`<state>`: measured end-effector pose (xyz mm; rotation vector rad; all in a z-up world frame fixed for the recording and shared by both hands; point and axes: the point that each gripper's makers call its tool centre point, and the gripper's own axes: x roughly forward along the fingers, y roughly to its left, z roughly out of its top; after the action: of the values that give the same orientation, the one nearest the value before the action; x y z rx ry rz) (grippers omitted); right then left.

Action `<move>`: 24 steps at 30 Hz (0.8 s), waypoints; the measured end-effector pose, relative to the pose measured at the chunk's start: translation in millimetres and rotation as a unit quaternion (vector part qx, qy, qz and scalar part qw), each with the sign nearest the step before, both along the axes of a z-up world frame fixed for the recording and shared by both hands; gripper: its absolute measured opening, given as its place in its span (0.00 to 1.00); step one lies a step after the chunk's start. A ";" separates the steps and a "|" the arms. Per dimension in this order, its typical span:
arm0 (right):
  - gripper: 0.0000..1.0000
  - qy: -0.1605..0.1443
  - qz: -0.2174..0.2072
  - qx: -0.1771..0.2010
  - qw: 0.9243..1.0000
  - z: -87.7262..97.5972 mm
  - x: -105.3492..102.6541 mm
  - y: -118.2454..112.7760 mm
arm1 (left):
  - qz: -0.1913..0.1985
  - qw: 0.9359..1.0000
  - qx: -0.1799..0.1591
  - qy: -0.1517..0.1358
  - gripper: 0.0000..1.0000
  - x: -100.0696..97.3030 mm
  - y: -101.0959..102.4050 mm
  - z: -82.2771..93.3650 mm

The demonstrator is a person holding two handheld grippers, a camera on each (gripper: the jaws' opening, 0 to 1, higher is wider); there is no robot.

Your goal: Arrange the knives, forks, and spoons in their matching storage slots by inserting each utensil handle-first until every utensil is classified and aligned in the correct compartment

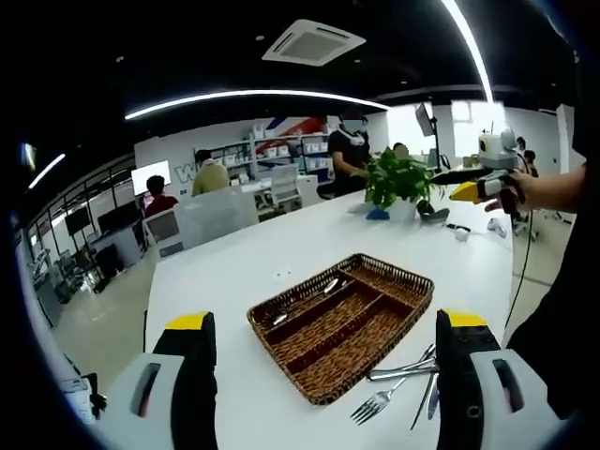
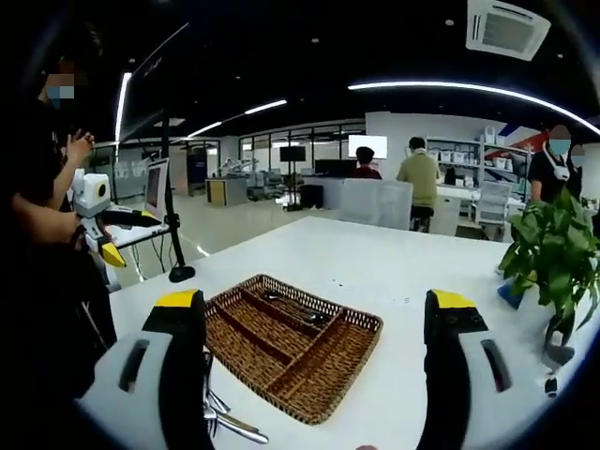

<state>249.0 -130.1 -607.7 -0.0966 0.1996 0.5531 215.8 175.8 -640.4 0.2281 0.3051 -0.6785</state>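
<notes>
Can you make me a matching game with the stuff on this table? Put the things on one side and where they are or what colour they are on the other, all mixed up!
Things:
1. wicker tray
2. fork
3. potted plant
4. spoons

Places or colours:
A. green leaves, at the far end of the white table
B. lying inside one slot of the tray
C. brown, in the middle of the table
D. loose on the table beside the tray, near the left claw

Pairs: 1-C, 2-D, 3-A, 4-B
</notes>
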 end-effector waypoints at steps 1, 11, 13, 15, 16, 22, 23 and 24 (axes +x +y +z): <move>1.00 0.002 0.000 0.000 1.000 -0.4 0.5 -1.2 | -0.008 1.000 0.013 0.002 0.99 -0.4 0.4 -3.4; 1.00 0.002 -0.009 -0.011 1.000 2.5 1.9 -7.7 | -0.007 1.000 0.013 0.000 0.99 14.3 22.8 -6.4; 1.00 0.003 -0.006 -0.010 1.000 3.4 1.3 -7.3 | -0.005 1.000 0.010 0.000 0.99 11.8 19.4 -5.4; 1.00 0.002 -0.006 -0.010 1.000 4.6 1.0 -6.9 | -0.015 1.000 0.018 0.005 0.99 8.6 15.4 -9.4; 1.00 0.003 -0.002 -0.013 1.000 4.3 1.0 -6.4 | -0.039 0.998 0.038 0.013 0.99 3.1 9.0 -15.0; 1.00 0.009 0.001 -0.019 1.000 3.2 -0.2 -6.0 | -0.111 0.987 0.114 0.015 0.97 -7.0 -16.9 -19.6; 1.00 0.011 0.001 -0.019 1.000 2.4 -1.0 -6.0 | -0.126 0.985 0.120 0.012 0.97 -8.7 -24.9 -16.4; 1.00 0.011 0.002 -0.020 1.000 1.9 -1.7 -5.8 | -0.138 0.982 0.129 0.009 0.96 -9.8 -29.6 -15.4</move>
<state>247.3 -136.0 -605.8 -0.1296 0.2329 0.5536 206.0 146.1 -655.8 0.5196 0.3828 -0.9148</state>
